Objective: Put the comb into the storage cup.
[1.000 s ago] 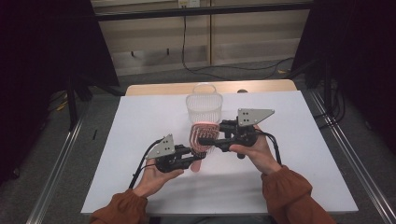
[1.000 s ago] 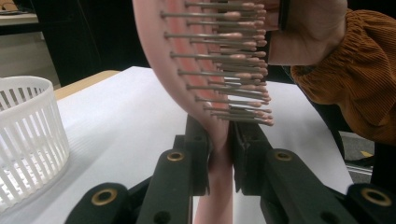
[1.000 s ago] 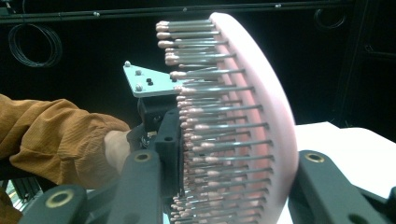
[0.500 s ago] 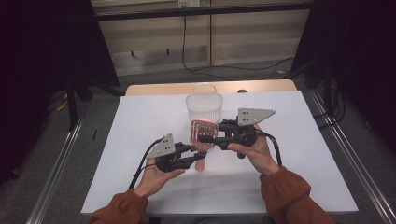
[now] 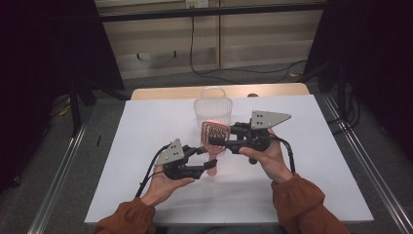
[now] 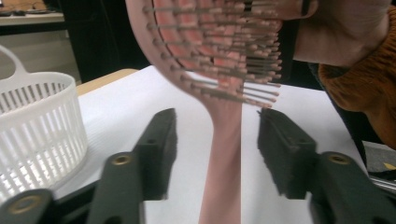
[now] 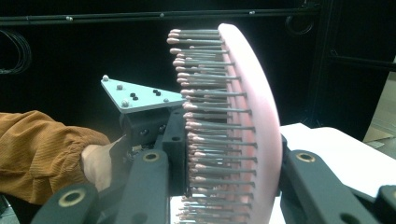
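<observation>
Matt pink plastic hairbrush; ribbed translucent plastic basket, upper centre; smooth matt white surface.

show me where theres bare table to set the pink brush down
Bare white table lies right of the right hand, up to the right edge. Another free patch lies left of the white basket, above the left tongs. The near strip between the forearms is free too. It is crowded mid-table, where the brush, both tongs and the basket meet.

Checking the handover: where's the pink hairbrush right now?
High view: pink hairbrush is mid-table, just in front of the white basket, head clamped in the right gripper, handle between the left gripper's just-opened jaws.
</observation>
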{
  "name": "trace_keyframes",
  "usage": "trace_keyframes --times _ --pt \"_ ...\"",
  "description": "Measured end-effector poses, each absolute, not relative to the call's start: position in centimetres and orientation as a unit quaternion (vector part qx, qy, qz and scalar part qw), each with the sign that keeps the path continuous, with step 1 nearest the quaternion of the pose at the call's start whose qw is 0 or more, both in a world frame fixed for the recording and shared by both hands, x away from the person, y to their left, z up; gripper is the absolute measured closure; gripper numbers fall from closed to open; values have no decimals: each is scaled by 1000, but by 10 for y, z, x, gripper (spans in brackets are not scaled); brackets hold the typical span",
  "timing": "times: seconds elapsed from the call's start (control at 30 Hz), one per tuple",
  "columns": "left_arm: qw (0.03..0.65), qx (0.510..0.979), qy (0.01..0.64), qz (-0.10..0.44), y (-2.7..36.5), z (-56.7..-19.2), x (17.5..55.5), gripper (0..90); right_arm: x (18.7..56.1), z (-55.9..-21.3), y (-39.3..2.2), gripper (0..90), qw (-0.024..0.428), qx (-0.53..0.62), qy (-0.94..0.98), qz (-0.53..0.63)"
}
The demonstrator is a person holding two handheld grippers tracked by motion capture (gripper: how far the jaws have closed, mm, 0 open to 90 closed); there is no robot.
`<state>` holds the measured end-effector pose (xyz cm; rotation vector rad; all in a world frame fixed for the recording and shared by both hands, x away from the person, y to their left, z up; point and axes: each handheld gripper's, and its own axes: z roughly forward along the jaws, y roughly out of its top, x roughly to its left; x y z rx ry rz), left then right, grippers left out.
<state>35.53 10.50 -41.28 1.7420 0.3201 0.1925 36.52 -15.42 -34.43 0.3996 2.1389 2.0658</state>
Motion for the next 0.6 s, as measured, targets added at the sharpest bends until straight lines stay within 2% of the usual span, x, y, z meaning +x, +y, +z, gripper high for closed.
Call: trace_keyframes --times 0.13,0.37,0.6 --pt "622 761 159 91 103 -415 356 279 366 -344 -155 646 75 142 712 683" --pt "620 757 177 103 105 -415 357 78 366 -343 -158 646 81 151 707 686" --pt "618 756 180 119 110 -414 358 42 366 -341 -162 646 94 168 702 686"
